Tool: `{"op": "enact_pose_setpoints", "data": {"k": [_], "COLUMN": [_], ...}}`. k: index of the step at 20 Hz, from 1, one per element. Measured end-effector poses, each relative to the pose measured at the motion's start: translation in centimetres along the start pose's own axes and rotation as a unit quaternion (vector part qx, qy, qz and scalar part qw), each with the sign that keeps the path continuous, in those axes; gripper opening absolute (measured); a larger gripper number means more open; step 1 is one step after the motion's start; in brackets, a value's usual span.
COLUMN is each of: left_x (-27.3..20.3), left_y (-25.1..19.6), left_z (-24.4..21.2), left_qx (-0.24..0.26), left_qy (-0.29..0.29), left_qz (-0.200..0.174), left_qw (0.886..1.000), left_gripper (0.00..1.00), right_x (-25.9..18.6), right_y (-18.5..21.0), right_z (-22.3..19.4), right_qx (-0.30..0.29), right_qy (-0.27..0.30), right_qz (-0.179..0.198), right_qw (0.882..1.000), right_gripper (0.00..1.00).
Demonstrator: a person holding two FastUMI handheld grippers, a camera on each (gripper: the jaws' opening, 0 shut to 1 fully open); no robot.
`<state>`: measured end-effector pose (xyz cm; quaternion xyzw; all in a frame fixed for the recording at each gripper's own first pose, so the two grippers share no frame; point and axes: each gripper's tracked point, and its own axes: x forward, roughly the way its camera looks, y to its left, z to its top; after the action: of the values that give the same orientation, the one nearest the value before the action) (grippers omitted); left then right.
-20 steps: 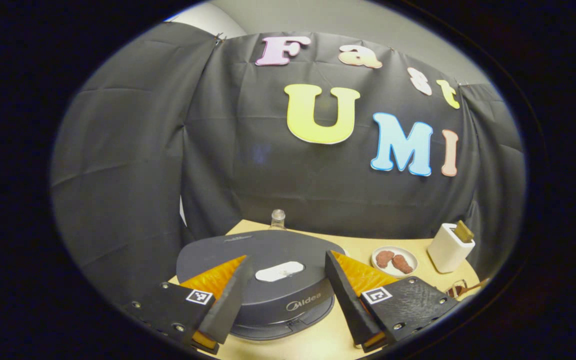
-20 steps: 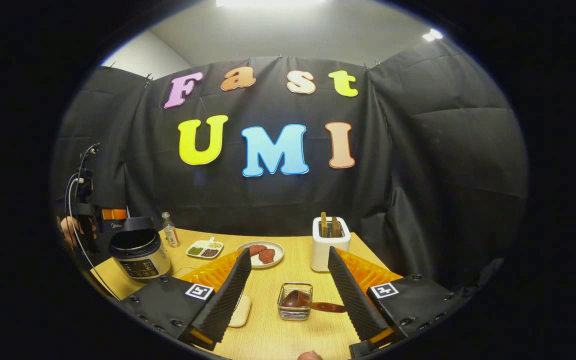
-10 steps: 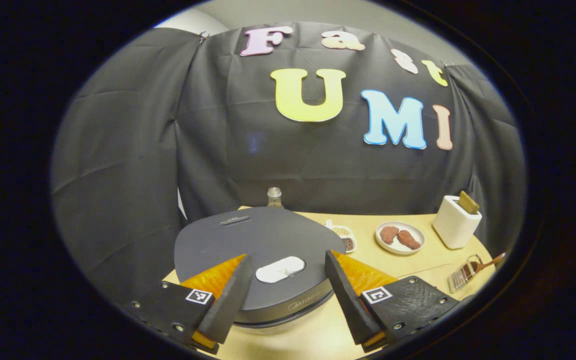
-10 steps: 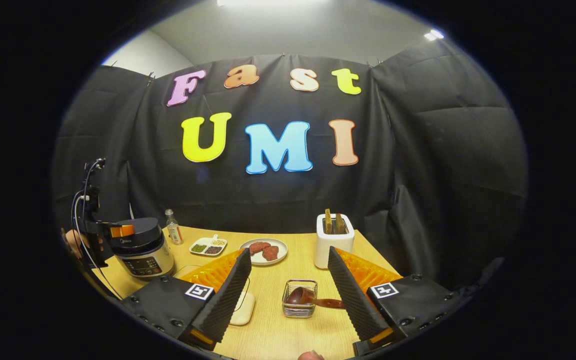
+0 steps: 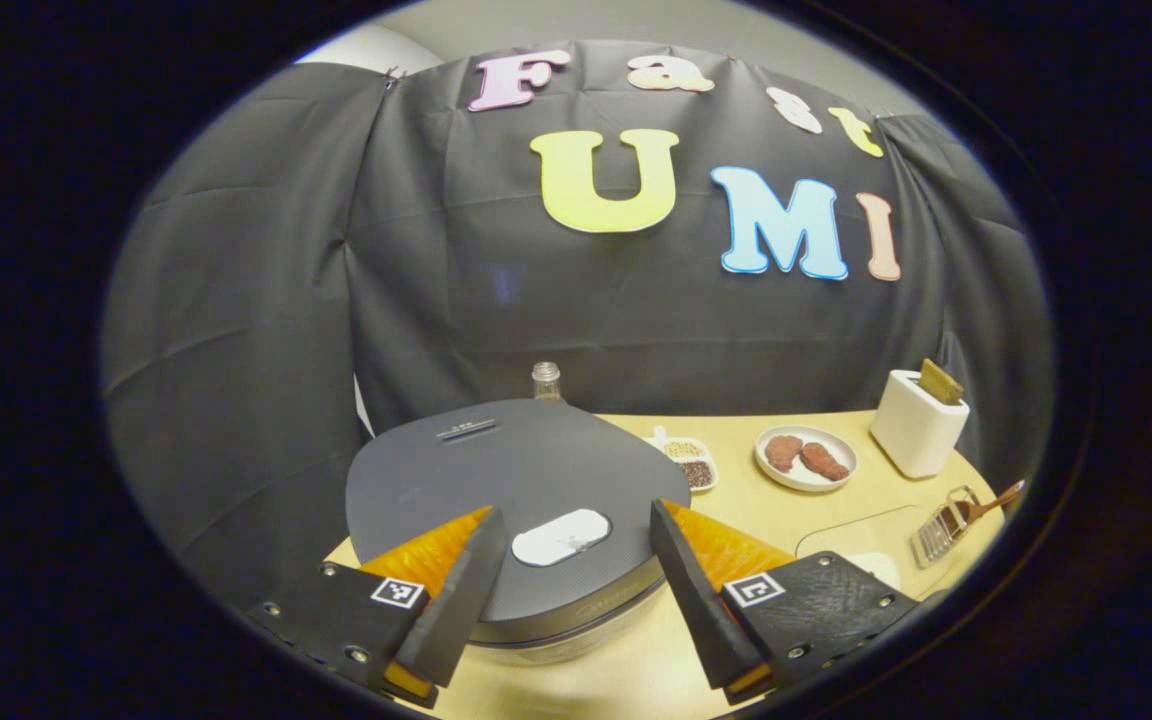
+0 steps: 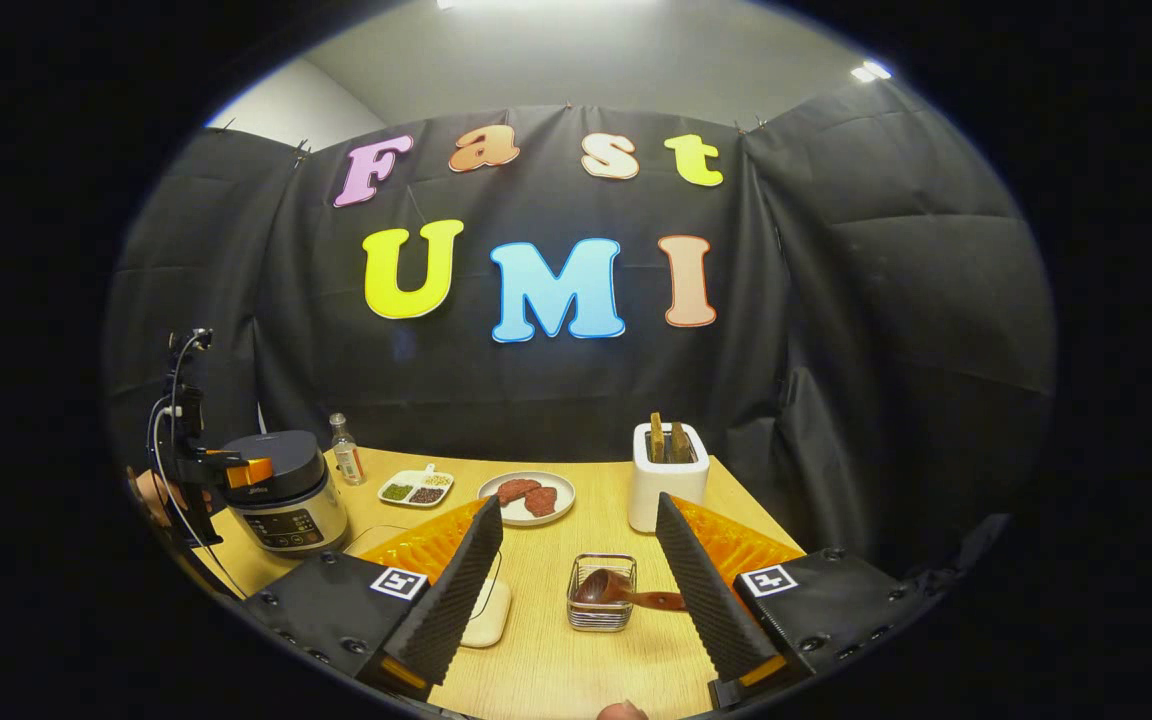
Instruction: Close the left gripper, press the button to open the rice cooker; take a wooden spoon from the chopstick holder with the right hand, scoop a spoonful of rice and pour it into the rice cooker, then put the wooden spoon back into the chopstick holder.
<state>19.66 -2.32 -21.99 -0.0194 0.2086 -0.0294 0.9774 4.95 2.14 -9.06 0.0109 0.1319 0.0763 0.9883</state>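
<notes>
Now button [image 5: 561, 537] between open left tongs [image 5: 568, 575].

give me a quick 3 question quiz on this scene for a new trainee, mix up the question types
1. True or false: the left gripper is shut over the rice cooker.
2. Multiple choice: where is the wooden spoon? A) in the right gripper B) in the wire basket C) on the plate
3. Fill in: the pale button on the cooker lid lies ____ the left gripper's fingers.

Key:
1. False: it is open, a finger on each side of the button.
2. B: bowl in the basket, handle sticking out over the rim.
3. Between
</notes>
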Motion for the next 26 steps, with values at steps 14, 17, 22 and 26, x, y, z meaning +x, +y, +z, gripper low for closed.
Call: {"op": "enact_pose_setpoints", "data": {"k": [14, 17, 22, 26], "left_x": [-0.1, -0.3, -3.7, -11.0], "left_y": [-0.2, -0.3, -0.8, -2.6], "left_z": [-1.9, -0.8, 3.0, 6.0], "left_qx": [-0.023, 0.001, -0.024, -0.007], "left_qy": [-0.050, -0.057, -0.081, -0.125], "left_qz": [0.006, 0.011, 0.014, 0.014], "left_qw": [0.998, 0.998, 0.996, 0.992], "left_gripper": [0.95, 0.94, 0.91, 0.90], "right_x": [-0.2, -0.9, -2.8, -4.5], "right_y": [0.8, 1.1, 0.6, 1.0], "right_z": [0.4, 1.0, 2.7, 2.6], "right_qx": [0.008, 0.013, 0.002, 0.002], "right_qy": [0.004, -0.006, -0.037, -0.055], "right_qz": [0.011, 0.018, 0.026, 0.052], "right_qw": [1.000, 1.000, 0.999, 0.997], "right_gripper": [0.98, 0.98, 0.98, 0.98]}}
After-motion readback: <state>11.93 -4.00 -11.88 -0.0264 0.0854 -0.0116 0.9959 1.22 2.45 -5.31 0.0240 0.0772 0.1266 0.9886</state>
